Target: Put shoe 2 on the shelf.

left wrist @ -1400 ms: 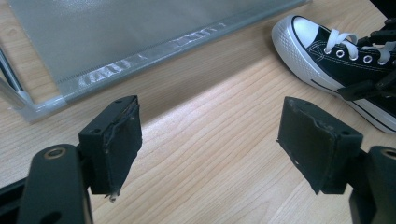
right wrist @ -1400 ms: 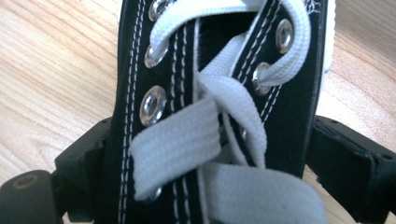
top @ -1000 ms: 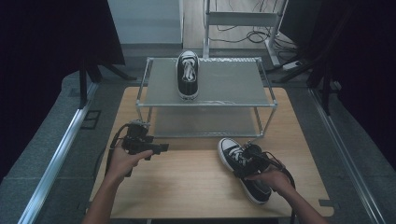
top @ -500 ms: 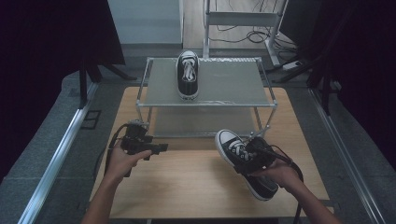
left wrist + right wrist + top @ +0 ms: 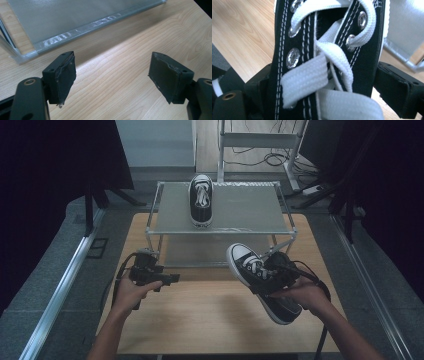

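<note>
A black sneaker (image 5: 257, 280) with white laces and a white toe cap is lifted off the wooden table (image 5: 200, 320), toe up and pointing toward the rack. My right gripper (image 5: 272, 272) is shut on it across the laced upper; in the right gripper view the jaws press both sides of the black sneaker (image 5: 324, 60). A second matching sneaker (image 5: 201, 200) lies on top of the grey wire rack (image 5: 250, 215), toe toward me. My left gripper (image 5: 167, 279) hovers over the table's left part, open with nothing between its pads (image 5: 62, 75).
The rack has a lower shelf (image 5: 210, 251) and metal corner posts, and stands on the table's far half. Its lower shelf edge (image 5: 75, 30) lies just ahead of my left gripper. Cables trail from both grippers. Dark curtains flank the table.
My right gripper has raised the black sneaker off the table and carried it forward and left toward the rack, tipping its toe up. My left gripper has stayed still.
</note>
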`<state>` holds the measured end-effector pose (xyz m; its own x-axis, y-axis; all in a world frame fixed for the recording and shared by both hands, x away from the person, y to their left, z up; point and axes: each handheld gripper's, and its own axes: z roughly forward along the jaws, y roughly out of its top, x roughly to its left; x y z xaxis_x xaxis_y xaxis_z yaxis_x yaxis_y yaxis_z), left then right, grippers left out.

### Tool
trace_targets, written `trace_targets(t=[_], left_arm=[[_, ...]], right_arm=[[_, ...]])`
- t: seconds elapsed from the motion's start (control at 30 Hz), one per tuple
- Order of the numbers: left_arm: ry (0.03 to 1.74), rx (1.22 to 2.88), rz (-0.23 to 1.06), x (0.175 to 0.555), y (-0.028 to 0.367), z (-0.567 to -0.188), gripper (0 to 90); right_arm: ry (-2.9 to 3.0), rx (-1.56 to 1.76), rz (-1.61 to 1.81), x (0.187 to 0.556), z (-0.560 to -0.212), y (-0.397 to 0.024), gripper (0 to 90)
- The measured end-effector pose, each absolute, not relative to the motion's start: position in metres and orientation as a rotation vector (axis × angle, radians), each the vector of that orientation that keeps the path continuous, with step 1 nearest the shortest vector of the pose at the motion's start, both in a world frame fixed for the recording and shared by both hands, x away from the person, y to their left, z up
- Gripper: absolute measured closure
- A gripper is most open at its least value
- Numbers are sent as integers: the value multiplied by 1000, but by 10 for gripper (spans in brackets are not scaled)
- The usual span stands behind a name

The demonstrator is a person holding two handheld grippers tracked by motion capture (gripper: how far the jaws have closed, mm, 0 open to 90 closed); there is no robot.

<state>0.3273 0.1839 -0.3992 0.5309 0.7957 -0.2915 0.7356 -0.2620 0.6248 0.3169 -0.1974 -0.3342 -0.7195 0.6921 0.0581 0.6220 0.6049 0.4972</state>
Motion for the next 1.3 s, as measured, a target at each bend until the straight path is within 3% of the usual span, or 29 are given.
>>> trace_targets(t=[0.3, 0.77, 1.3], left_arm=[[1235, 2040, 97, 327, 184, -399, 221], [1232, 2044, 91, 328, 185, -399, 221], [1201, 2050, 94, 324, 177, -400, 221]], right_arm=[[2671, 1093, 769, 329, -302, -187, 108], [2653, 1112, 795, 354, -279, -173, 108], [2562, 1308, 738, 431, -259, -152, 108]])
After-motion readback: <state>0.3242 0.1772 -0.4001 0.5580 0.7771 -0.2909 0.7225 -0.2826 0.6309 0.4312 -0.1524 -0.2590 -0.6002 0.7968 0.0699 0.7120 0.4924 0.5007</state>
